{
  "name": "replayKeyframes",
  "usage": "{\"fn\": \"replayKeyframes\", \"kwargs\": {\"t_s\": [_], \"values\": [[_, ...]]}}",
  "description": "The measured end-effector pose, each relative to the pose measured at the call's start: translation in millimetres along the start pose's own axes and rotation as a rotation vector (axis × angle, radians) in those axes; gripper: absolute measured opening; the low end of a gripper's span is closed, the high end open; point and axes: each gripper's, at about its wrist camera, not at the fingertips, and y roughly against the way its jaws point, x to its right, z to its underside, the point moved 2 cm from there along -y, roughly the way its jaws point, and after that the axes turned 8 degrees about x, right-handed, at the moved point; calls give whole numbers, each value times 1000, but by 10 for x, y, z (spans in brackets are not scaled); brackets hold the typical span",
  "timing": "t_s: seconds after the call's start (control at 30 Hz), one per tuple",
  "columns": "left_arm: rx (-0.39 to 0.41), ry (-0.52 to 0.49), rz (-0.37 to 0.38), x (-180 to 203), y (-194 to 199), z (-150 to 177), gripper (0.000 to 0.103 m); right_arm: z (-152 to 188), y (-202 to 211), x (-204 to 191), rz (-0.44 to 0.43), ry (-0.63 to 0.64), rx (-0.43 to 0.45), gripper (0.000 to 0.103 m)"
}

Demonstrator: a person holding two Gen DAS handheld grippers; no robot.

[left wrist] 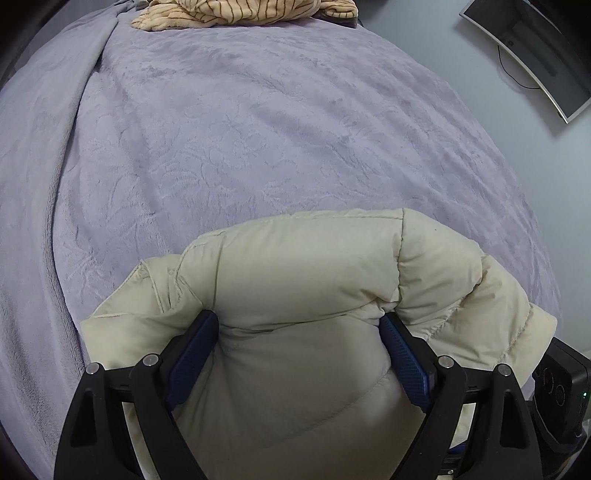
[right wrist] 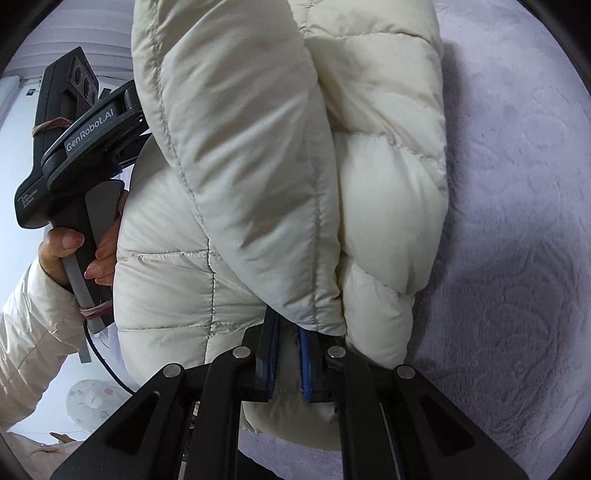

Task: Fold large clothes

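Left wrist view: the left gripper (left wrist: 299, 350) is straddling a thick roll of the cream puffer jacket (left wrist: 295, 280), its blue pads (left wrist: 404, 363) spread wide and pressing into the padding on both sides, so it is gripping a fat fold rather than standing free. The jacket is hanging at the near edge of the bed (left wrist: 258, 129), whose lilac cover is stretching away bare towards a striped blanket (left wrist: 243, 14) at the far edge. A monitor (left wrist: 535, 51) is lying on the floor off the bed's right side.

In the right wrist view the right gripper (right wrist: 288, 363) is clamped almost fully closed on a thin edge of the jacket (right wrist: 258, 166), the bulk billowing up and ahead of it above the bed (right wrist: 517, 221). A hand (right wrist: 70, 254) is holding the other gripper's handle at the left, on the jacket's far side.

So the two grippers are holding the jacket between them, its long axis running roughly from one to the other, across the near edge of the bed. The open cover is lying ahead of both; as I judge it, the coming move is to lay the jacket forward and down onto it, neither hand being clearly nearer.
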Motion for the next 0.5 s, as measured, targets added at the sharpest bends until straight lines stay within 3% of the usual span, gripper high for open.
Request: {"fn": "replayKeyframes", "kwargs": {"t_s": [0.5], "values": [[15, -2, 3, -1, -13, 15, 91, -92, 166, 307, -16, -26, -7, 8]]}}
